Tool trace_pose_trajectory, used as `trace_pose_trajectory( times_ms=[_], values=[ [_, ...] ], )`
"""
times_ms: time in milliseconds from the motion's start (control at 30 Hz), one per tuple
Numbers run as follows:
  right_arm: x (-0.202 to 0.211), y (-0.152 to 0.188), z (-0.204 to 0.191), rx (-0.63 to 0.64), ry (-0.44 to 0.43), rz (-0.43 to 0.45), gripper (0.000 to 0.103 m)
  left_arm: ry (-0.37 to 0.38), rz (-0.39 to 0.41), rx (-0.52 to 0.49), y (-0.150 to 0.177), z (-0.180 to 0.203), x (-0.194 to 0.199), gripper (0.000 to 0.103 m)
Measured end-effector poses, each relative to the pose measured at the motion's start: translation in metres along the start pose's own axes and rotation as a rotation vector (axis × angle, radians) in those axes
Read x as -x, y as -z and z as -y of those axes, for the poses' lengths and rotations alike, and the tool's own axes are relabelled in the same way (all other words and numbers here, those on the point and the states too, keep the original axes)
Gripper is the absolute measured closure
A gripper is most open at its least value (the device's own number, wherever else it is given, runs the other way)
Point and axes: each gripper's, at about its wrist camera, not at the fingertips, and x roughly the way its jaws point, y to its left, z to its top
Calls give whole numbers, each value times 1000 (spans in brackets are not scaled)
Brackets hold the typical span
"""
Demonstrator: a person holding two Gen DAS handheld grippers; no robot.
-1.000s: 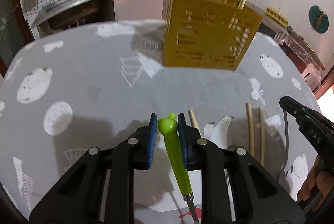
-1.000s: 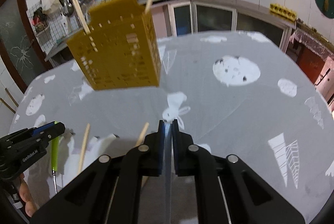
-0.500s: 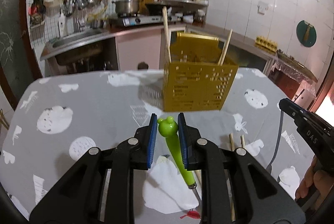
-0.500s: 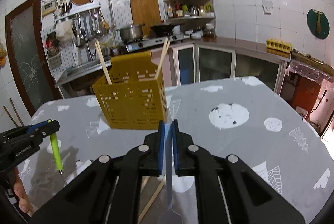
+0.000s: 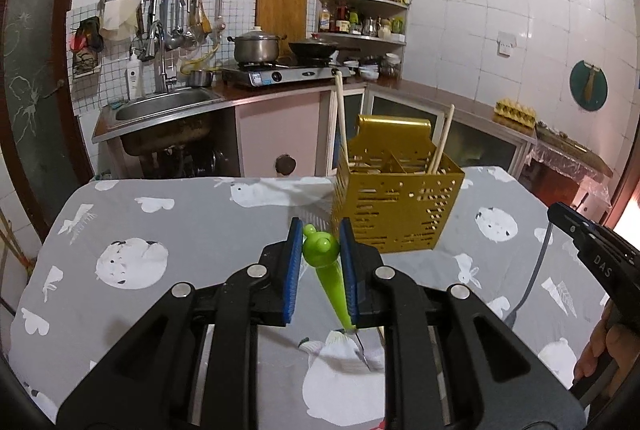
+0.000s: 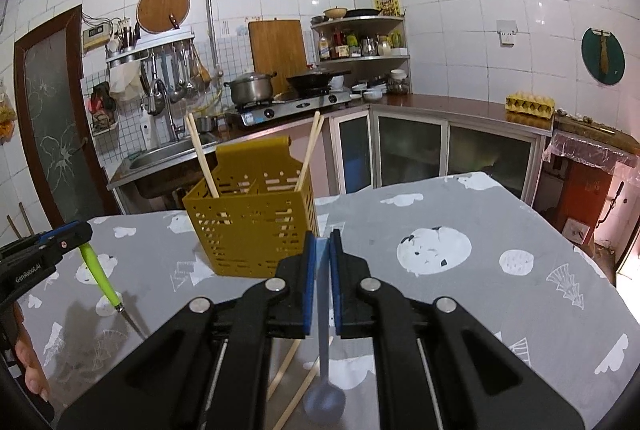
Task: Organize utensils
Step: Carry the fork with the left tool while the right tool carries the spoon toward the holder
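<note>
Two grippers are loaded. Left gripper has its jaws clamped on a green-handled utensil, head up, metal end hanging. Right gripper has its jaws shut on a blue spoon, bowl hanging. Beyond both, on the desk, stands a yellow caddy holding chopsticks; two more chopsticks lie near.
</note>
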Motion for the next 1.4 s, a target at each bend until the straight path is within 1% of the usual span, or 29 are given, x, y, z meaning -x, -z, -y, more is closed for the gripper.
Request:
trace_pose_trajectory(
  times_ms=[400,1000,1100,1200,1267,1400],
  values=[
    [-1,-16,0,9,15,70,96,-21,75,11,-16,-7,2,86],
    [-22,-31,-1,5,-6,75,96,7,115,31,-37,-4,-8,88],
    [-24,-38,-1,4,-10,83,96,16,129,33,-45,-2,-7,90],
    [-24,-46,-3,4,-13,92,96,36,133,39,-55,-2,-6,98],
    [-24,-52,-3,3,-16,98,96,52,136,43,-62,-1,-5,98],
    [-24,-63,-6,0,-25,114,96,56,145,28,-69,4,-5,98]
  ],
)
